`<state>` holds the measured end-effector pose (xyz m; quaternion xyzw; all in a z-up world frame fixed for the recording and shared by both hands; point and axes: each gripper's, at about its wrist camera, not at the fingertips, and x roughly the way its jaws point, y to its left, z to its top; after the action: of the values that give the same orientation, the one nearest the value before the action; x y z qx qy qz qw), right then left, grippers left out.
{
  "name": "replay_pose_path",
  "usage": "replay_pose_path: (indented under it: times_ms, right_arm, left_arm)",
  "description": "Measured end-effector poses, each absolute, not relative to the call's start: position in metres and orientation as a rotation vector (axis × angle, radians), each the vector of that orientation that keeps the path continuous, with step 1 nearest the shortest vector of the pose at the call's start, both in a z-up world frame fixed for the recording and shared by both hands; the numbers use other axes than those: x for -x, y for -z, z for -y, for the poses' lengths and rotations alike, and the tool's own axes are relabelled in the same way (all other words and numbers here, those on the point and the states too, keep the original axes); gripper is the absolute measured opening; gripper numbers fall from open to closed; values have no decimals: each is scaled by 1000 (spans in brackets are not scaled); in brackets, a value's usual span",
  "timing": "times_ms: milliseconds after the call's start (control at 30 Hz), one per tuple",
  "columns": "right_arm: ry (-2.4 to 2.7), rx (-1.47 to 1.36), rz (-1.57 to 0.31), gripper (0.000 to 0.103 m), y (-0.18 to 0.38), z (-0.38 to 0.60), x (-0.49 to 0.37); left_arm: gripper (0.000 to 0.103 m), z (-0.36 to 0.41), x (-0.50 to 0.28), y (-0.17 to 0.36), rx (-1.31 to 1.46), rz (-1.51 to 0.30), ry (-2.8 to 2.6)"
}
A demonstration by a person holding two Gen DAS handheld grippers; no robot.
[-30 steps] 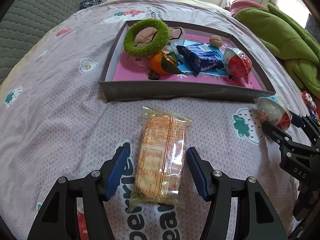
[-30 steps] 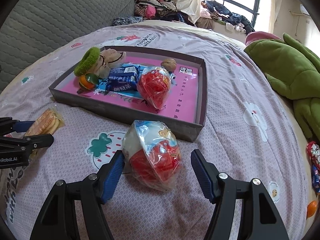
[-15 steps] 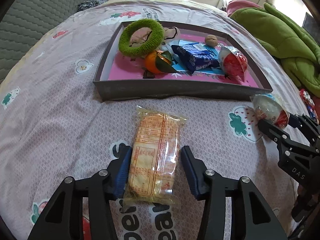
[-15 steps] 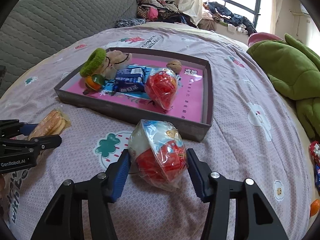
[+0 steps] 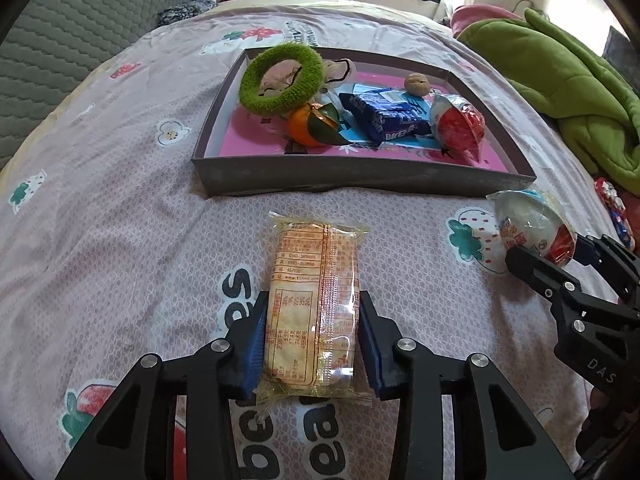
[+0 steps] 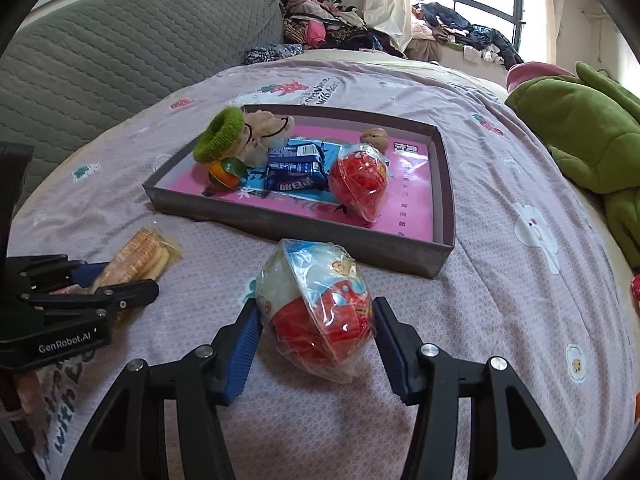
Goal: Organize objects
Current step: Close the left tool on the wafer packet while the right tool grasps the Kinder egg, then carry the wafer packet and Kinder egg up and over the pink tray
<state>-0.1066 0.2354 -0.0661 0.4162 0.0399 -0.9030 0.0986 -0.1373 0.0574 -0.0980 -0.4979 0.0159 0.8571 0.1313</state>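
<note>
Nearby, left tongs [image 5: 312, 344] pinch the cracker pack [image 5: 312, 304], right tongs [image 6: 316, 344] the wrapped egg [image 6: 316, 308]; tray [image 5: 360, 180] beyond.

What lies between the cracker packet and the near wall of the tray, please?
Nothing: in the left wrist view only bare printed bedsheet separates the cracker packet from the tray wall.

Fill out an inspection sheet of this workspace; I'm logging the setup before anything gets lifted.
Surface: lilac printed bedsheet, wrinkled.
Job's things: clear-wrapped cracker packet and wrapped red-and-white toy egg on the sheet; grey pink-lined tray holds a green fuzzy ring, orange, blue packet, walnut, second egg.
Clutter: green plush blanket.
Grippers: left gripper has just closed onto the cracker packet; right gripper clamps the toy egg.
Cables: nothing seen.
Surroundings: grey quilted headboard, clothes pile, window.
</note>
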Motion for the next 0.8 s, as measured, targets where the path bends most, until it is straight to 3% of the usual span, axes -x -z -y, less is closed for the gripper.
replay_pose_path:
  times_ms: [800]
  right_arm:
    - [2747, -1073, 12, 55, -6, -216, 34]
  left_arm:
    - [41, -42, 73, 20, 1254, -64, -2586]
